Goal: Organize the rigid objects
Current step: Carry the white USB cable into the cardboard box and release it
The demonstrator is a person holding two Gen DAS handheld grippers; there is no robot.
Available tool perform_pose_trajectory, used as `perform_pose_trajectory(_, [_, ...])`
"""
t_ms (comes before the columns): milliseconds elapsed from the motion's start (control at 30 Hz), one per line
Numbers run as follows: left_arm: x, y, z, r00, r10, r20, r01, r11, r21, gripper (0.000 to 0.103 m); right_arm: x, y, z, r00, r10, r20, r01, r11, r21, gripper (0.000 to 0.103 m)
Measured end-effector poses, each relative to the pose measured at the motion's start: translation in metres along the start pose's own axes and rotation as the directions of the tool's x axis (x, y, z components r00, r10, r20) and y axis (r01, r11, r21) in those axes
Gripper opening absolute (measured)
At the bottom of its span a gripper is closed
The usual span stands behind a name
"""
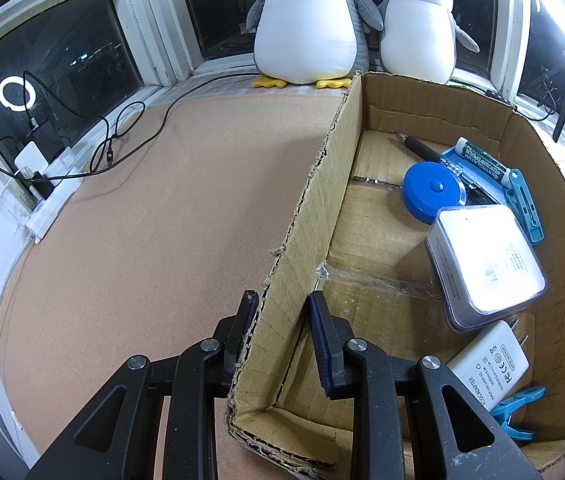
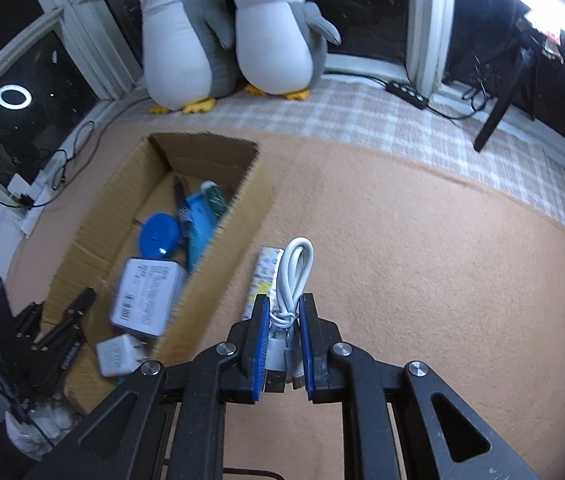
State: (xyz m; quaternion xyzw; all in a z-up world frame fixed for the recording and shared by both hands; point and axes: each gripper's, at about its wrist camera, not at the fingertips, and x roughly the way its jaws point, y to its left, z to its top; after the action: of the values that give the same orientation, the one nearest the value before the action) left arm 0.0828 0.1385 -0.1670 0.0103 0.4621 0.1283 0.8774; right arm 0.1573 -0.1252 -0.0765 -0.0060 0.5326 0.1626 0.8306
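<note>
Your right gripper [image 2: 284, 316] is clamped on the coiled white cable [image 2: 291, 280], held above the mat beside the cardboard box [image 2: 218, 248]. Your left gripper [image 1: 280, 312] pinches the box's near-corner wall. Transfer step: carry the cable over the wall, then release inside.

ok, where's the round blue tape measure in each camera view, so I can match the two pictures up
Left wrist view: the round blue tape measure lies right of centre, inside the cardboard box, beyond the white case.
Right wrist view: it sits left of centre, inside the box, beyond the same case.
Shared landmark: the two plush penguins on the sill, at the top of both views.
</note>
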Motion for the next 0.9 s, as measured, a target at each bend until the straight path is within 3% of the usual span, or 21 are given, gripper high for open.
perform_pose_trajectory(400, [0.0, 0.0, 0.0, 1.0, 0.0, 0.0, 0.0, 1.0, 0.0, 0.027, -0.017, 0.069, 0.017, 0.995, 0.076, 0.058, -0.068, 0.989, -0.131, 0.013])
perform_pose_trajectory(900, [0.0, 0.0, 0.0, 1.0, 0.0, 0.001, 0.0, 1.0, 0.0, 0.027, 0.006, 0.115, 0.015, 0.996, 0.076, 0.045, -0.063, 0.969, -0.24, 0.013])
